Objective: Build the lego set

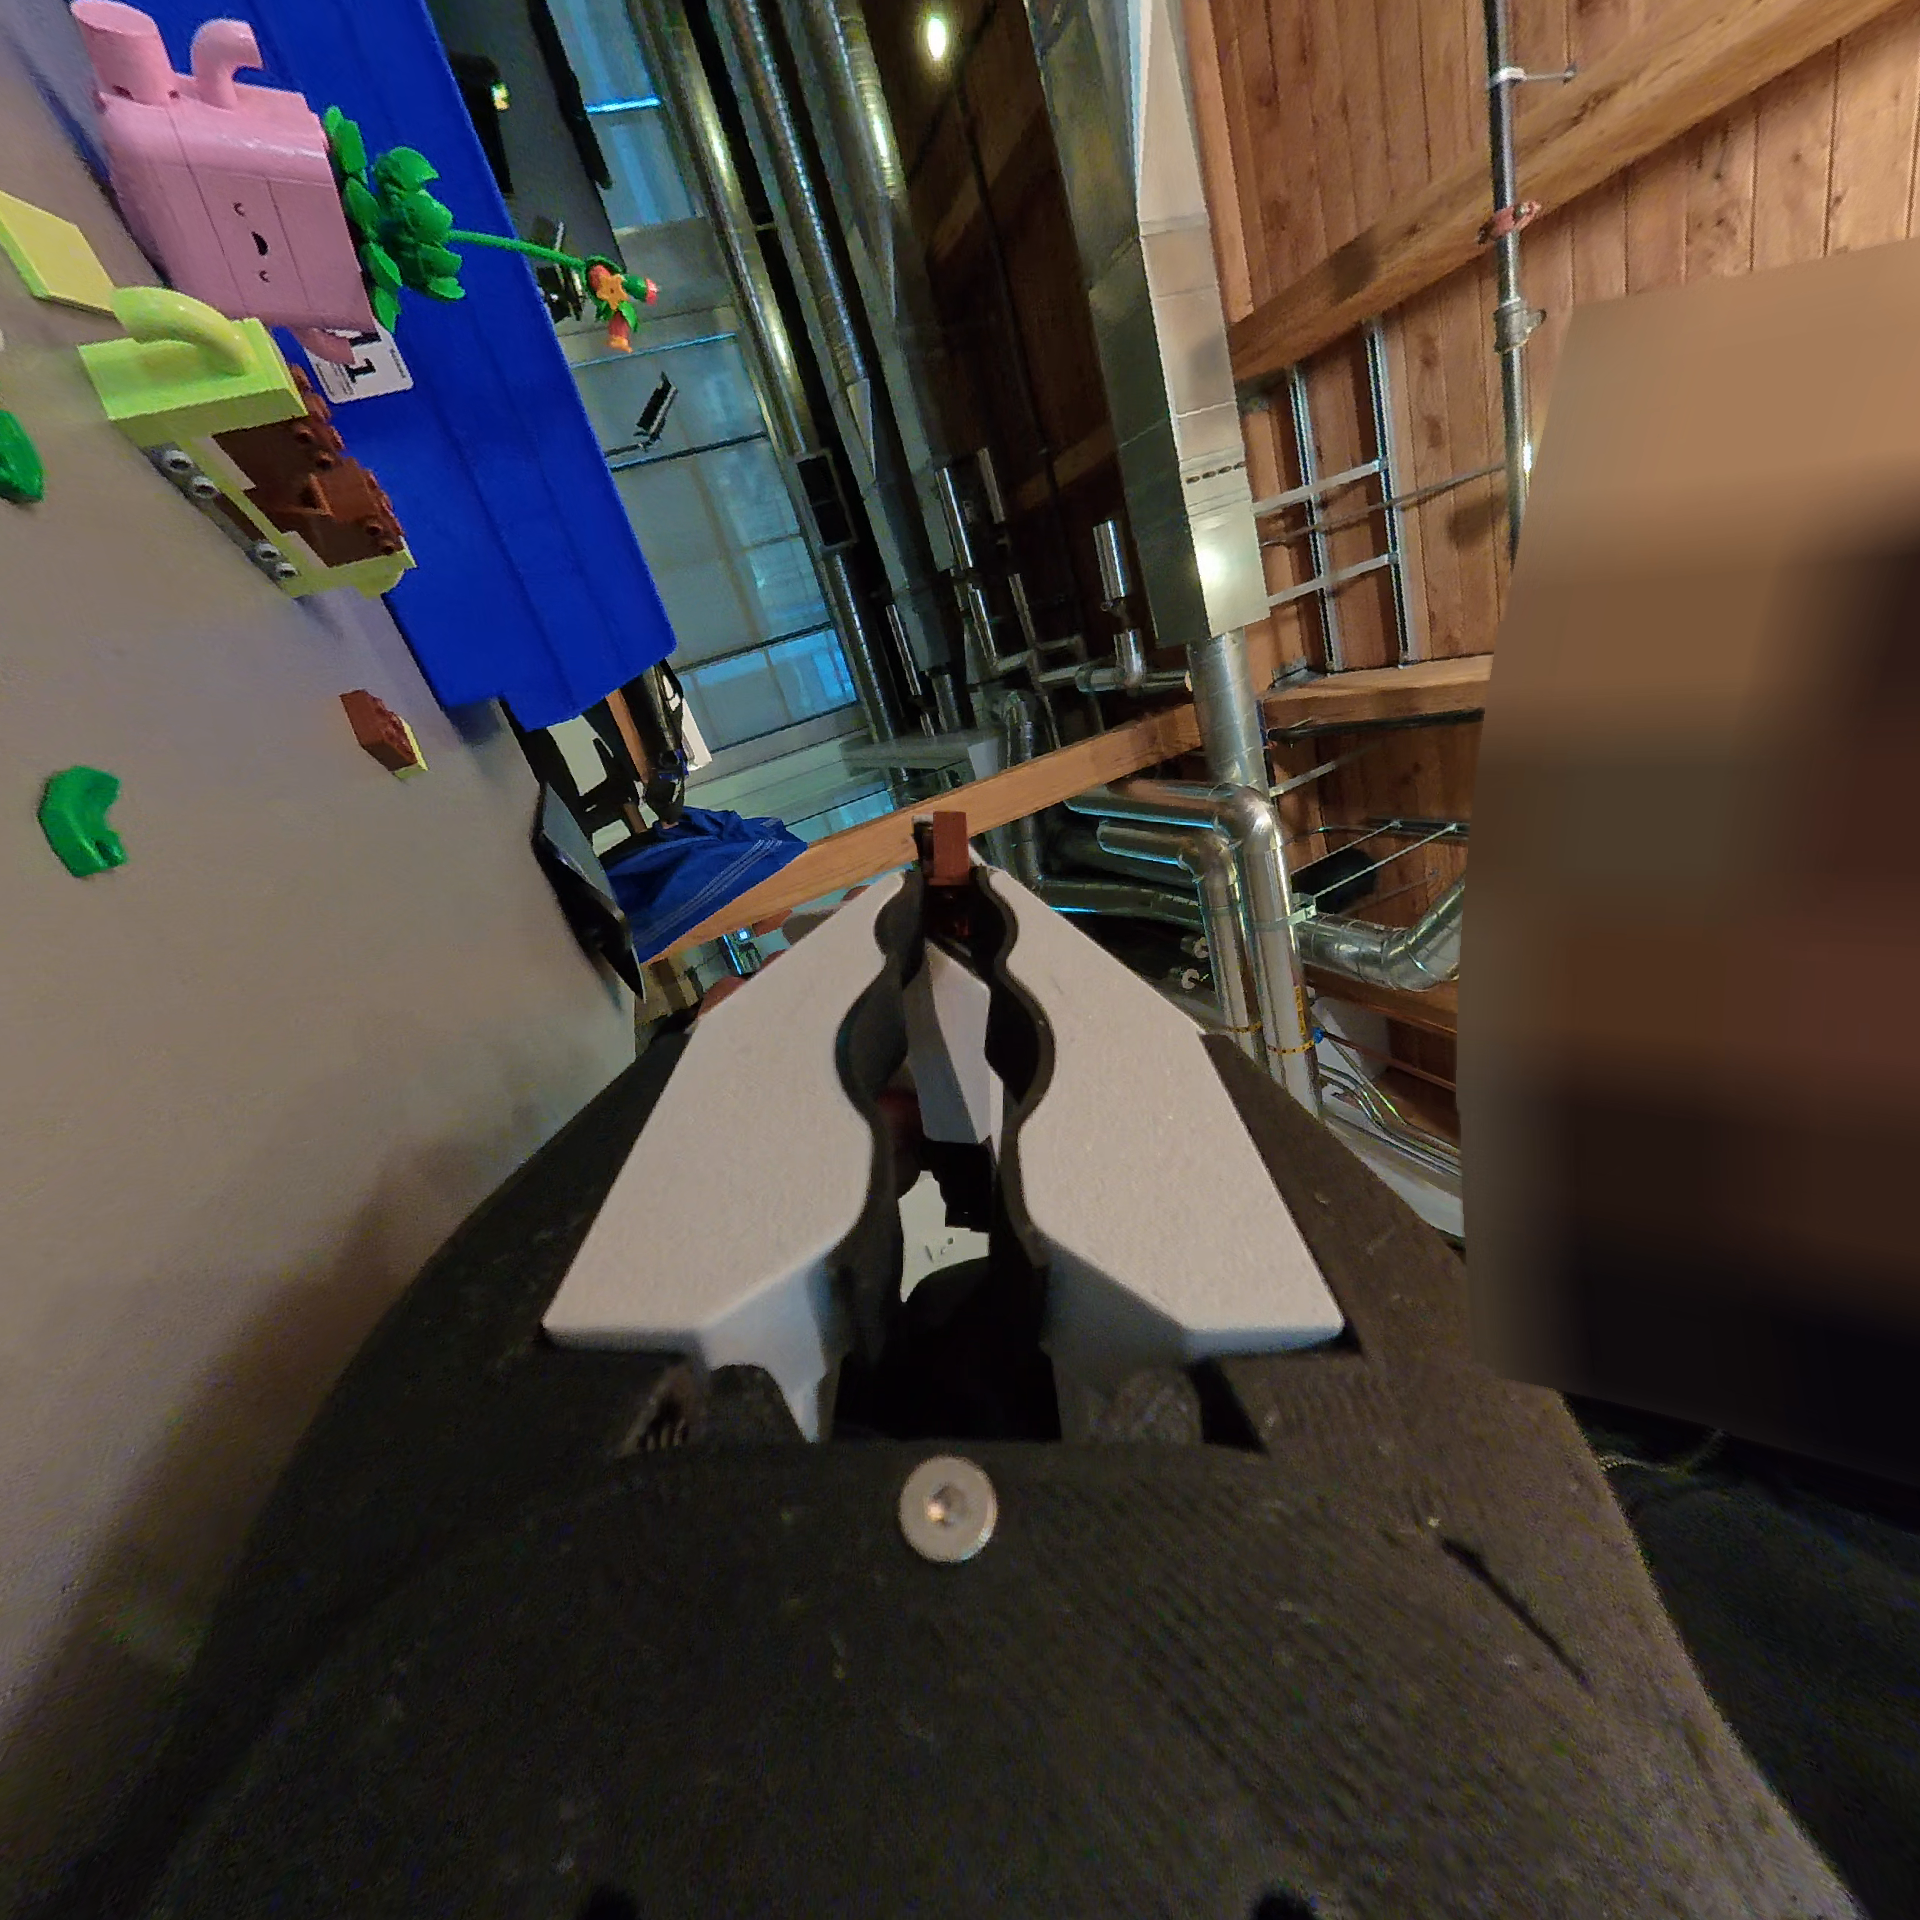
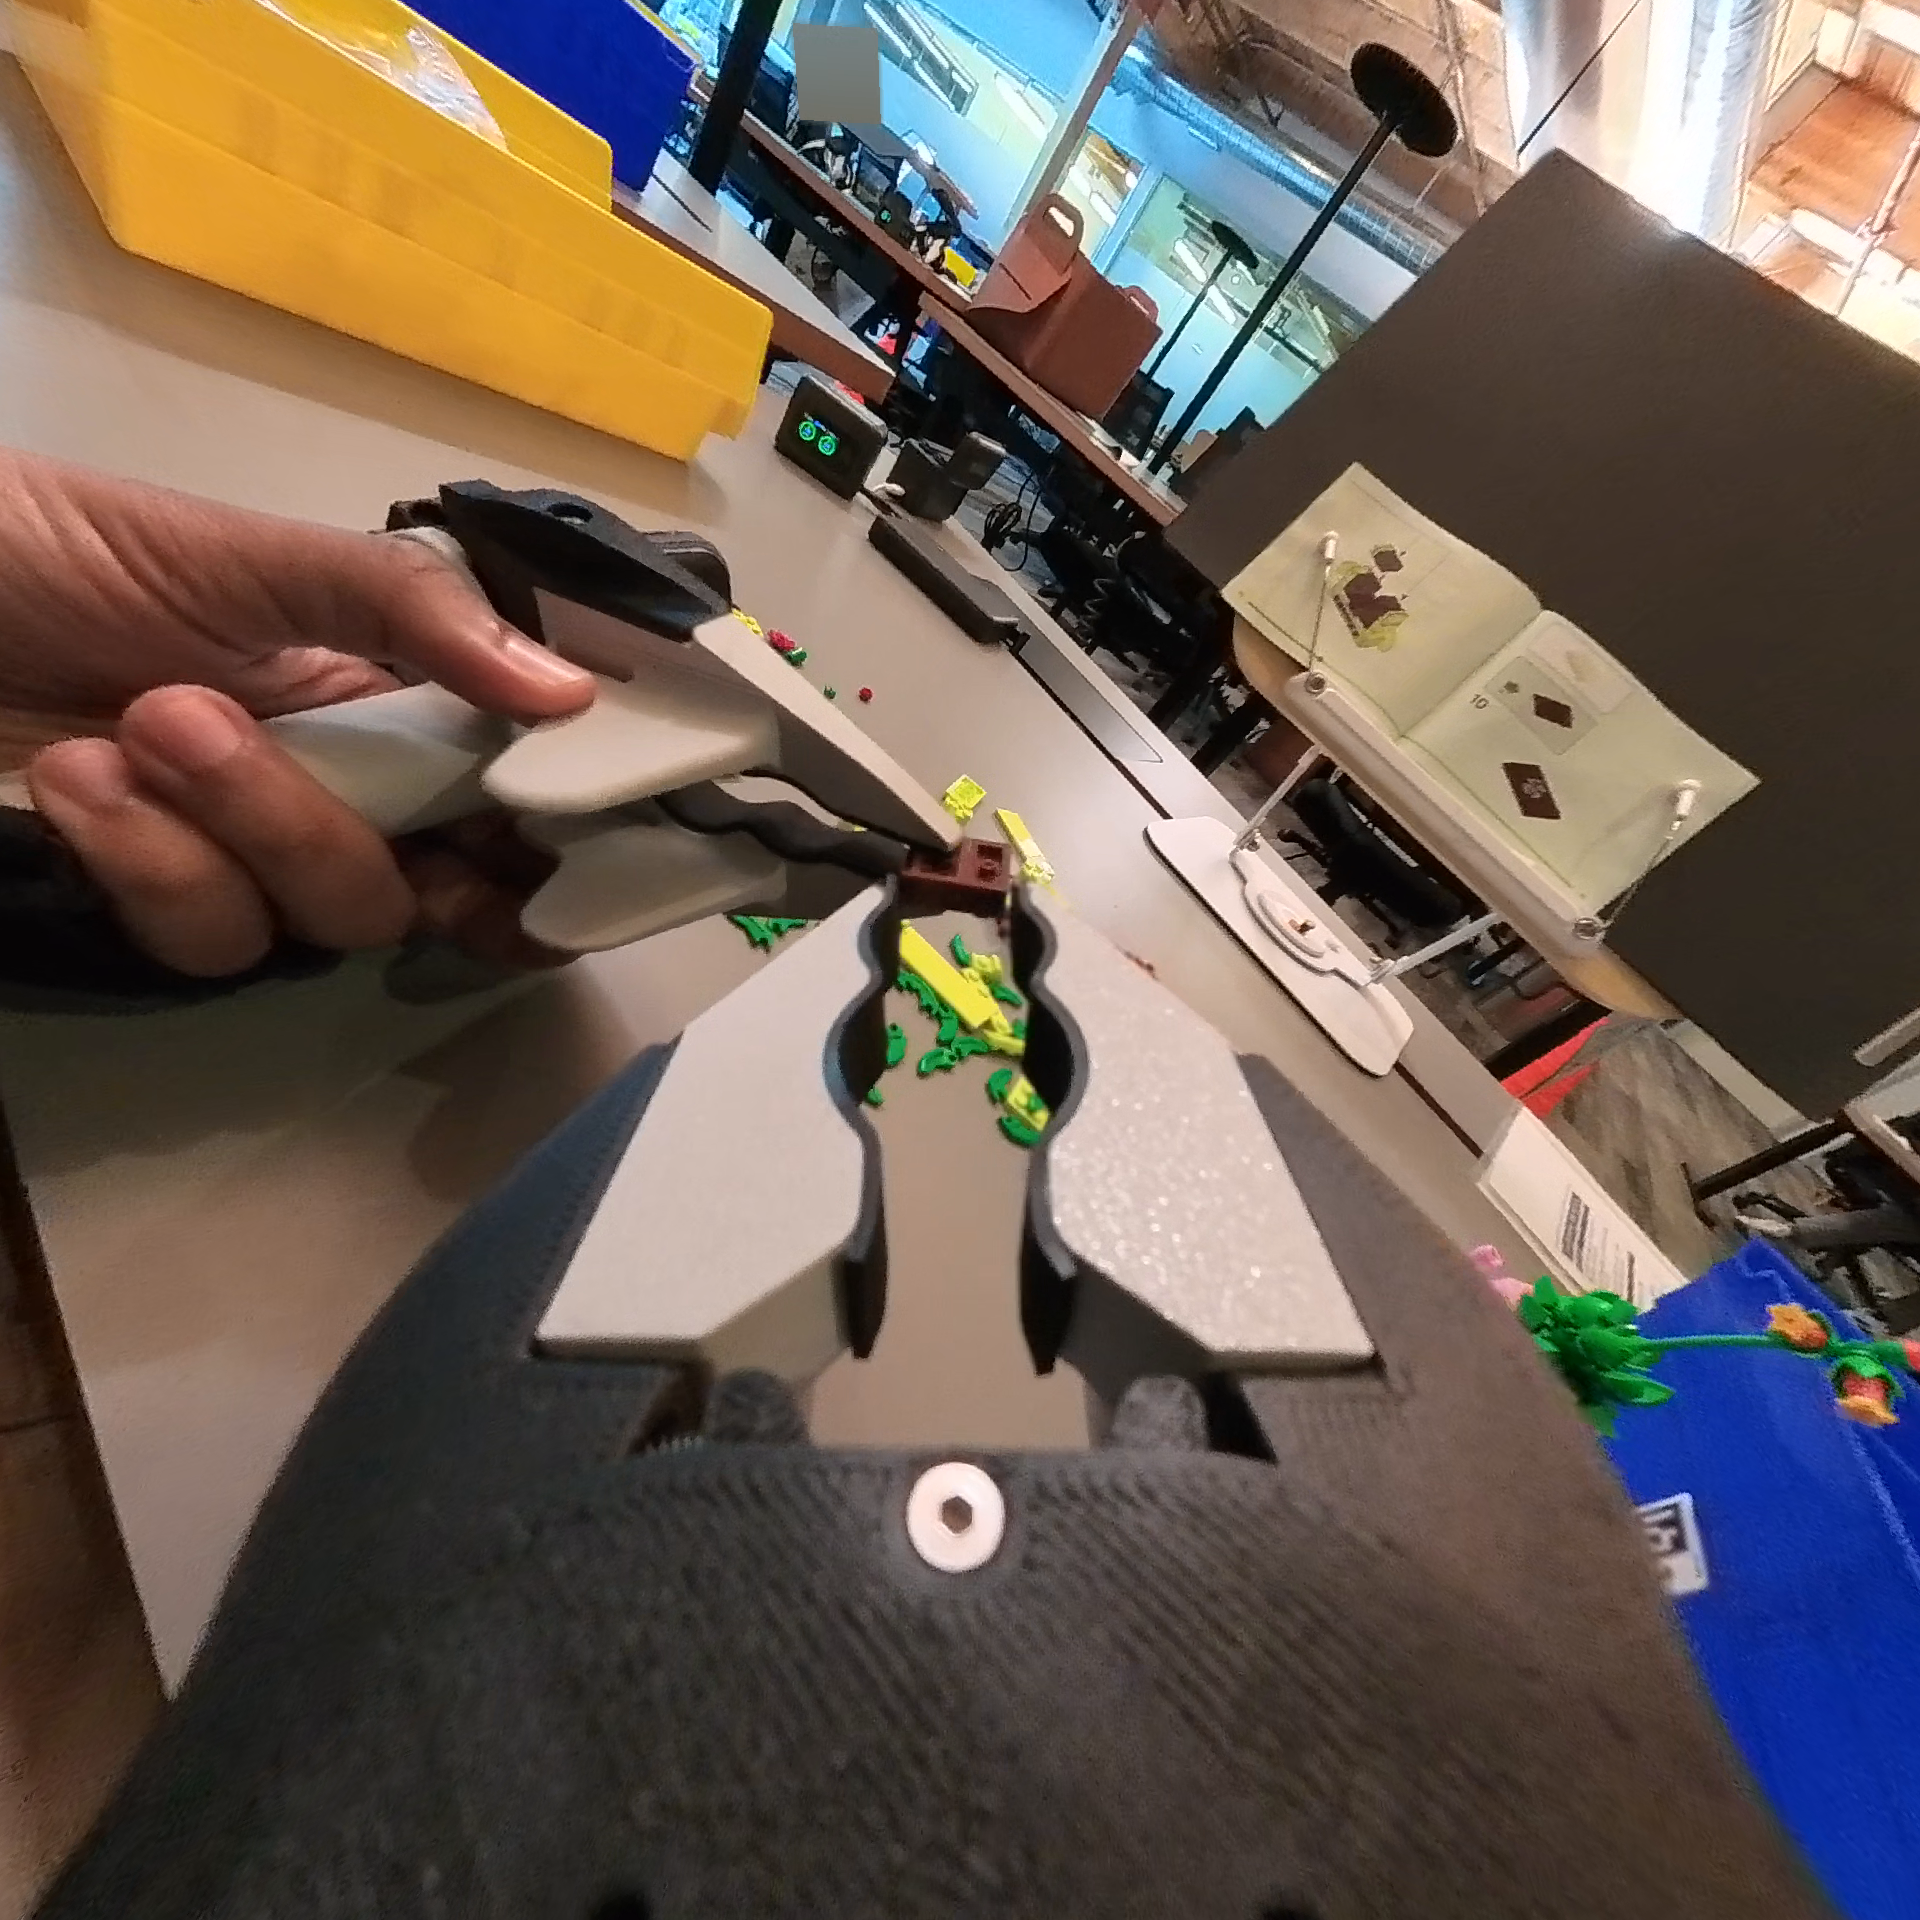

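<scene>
Grey table (image 2: 260, 1039) carries yellow bins (image 2: 416, 239) at 11 o'clock, instruction booklet (image 2: 1496, 707) at 2 o'clock showing printed steps, loose green and lime pieces (image 2: 966, 1029) centre. Left gripper (image 2: 925, 842) fingers are clamped on the brown brick (image 2: 961, 868); right gripper (image 2: 951, 914) fingers sit narrow, tips touching it, grip unclear. Brick looks light, rigid, slick: best pinched on flat sides.

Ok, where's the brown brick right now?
In the right wrist view the brown brick sits mid-frame, pinched by the left gripper, at the right gripper tips.
</scene>
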`<move>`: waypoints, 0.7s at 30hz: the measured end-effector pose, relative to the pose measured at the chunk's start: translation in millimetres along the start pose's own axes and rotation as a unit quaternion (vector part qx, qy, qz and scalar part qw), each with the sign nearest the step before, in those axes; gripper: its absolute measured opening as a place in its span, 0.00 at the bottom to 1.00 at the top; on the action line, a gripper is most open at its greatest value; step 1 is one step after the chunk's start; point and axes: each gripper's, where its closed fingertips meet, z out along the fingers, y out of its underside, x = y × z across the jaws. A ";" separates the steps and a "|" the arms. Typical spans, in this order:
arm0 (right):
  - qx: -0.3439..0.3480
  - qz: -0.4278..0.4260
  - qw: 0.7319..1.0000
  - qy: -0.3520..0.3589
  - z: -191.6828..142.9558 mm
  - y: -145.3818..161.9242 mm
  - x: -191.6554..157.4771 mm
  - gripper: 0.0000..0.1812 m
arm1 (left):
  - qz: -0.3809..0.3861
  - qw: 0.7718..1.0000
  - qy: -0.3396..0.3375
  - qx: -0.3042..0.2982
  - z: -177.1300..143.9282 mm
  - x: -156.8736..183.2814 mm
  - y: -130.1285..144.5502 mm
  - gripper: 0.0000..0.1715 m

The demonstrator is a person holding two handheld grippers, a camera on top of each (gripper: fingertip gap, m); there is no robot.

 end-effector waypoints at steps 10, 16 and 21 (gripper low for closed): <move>0.003 0.010 1.000 -0.002 -2.5 -1.1 -0.3 0.09 | -0.010 1.000 -0.003 -0.004 0.6 -2.5 1.2 0.04; -0.008 0.018 1.000 -0.012 -2.3 0.7 -0.9 0.09 | -0.007 1.000 -0.009 -0.006 0.5 -3.6 1.4 0.04; -0.011 0.060 0.998 -0.027 1.6 5.4 -3.5 0.10 | 0.002 1.000 -0.028 -0.009 -2.5 -9.3 -0.7 0.04</move>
